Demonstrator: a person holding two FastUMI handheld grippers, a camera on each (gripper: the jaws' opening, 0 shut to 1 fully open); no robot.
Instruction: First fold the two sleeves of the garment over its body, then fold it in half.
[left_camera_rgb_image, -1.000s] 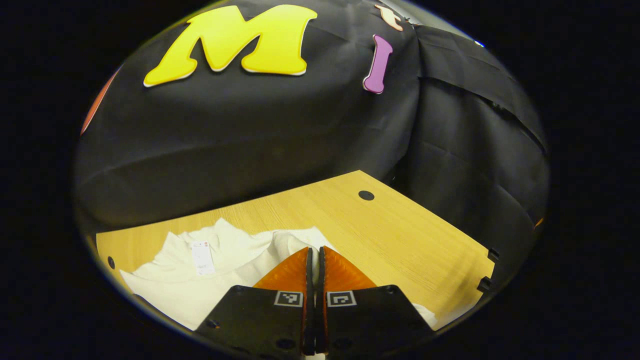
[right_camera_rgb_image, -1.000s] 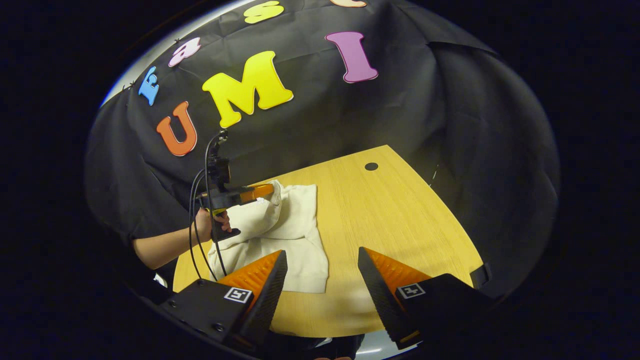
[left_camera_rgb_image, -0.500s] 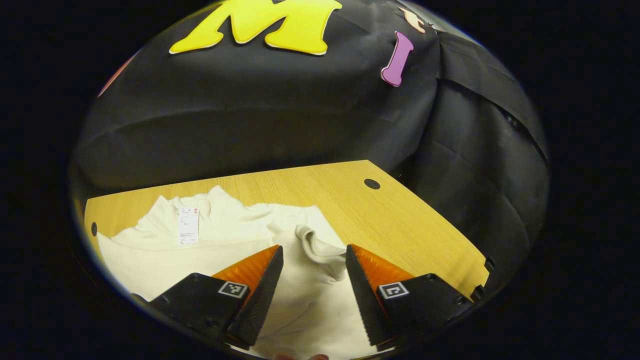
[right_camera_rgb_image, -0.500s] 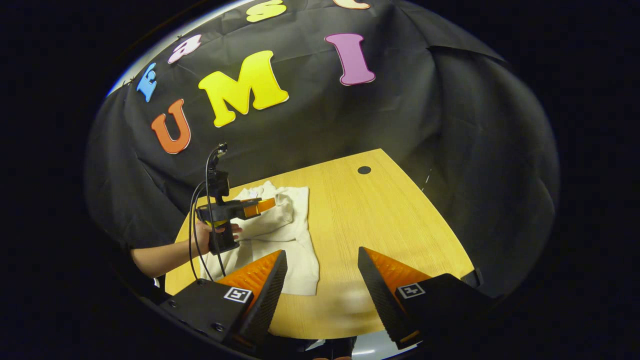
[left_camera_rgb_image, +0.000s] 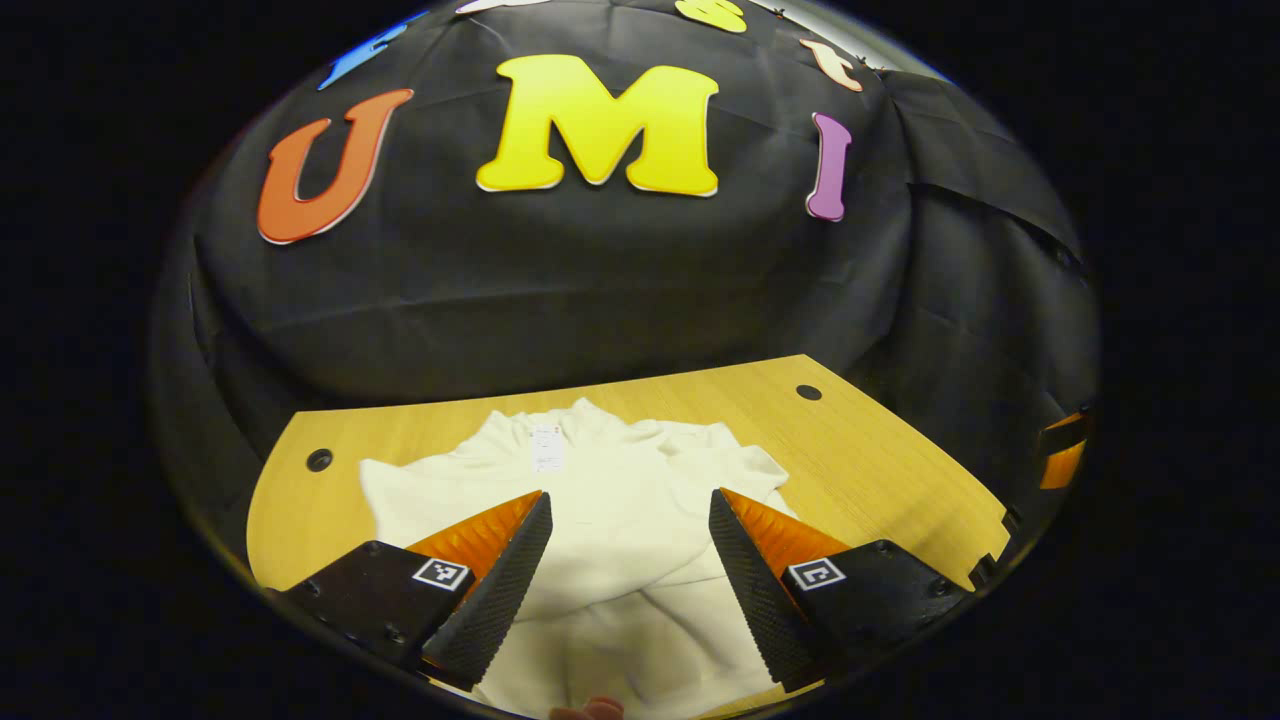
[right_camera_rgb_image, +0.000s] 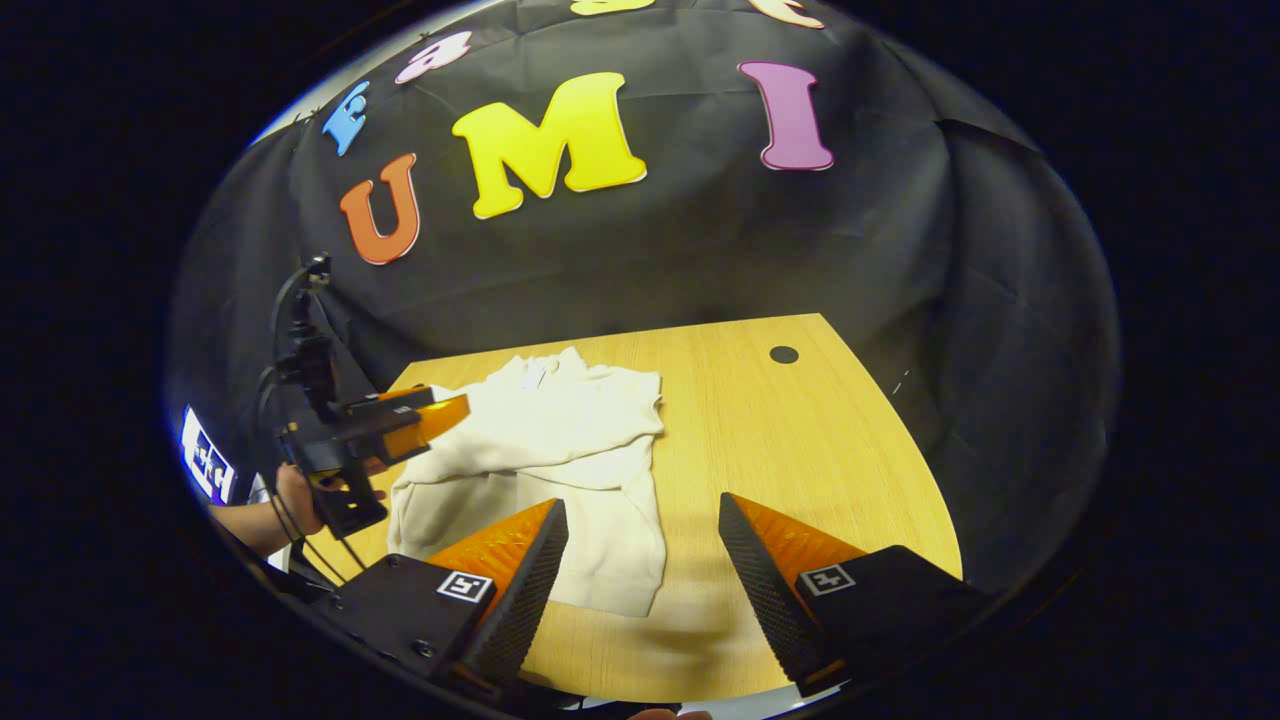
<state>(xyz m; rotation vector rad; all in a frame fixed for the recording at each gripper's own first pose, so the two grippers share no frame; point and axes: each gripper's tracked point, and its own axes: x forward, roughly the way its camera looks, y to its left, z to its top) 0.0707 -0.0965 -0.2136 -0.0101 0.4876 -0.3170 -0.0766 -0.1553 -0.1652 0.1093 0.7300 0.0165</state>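
We see the garment (right_camera_rgb_image: 545, 455) lying on the counter (right_camera_rgb_image: 800, 450), toward 10 o'clock of the right claw (right_camera_rgb_image: 640, 560); both sleeves look folded in. Both claws, left claw (left_camera_rgb_image: 625, 560) included, gape empty. The halving fold remains.

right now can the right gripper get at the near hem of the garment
Probably yes. The right gripper is open and holds nothing, the garment lies flat on the table with its near hem just ahead of the fingers, and the left gripper sits off to the side.
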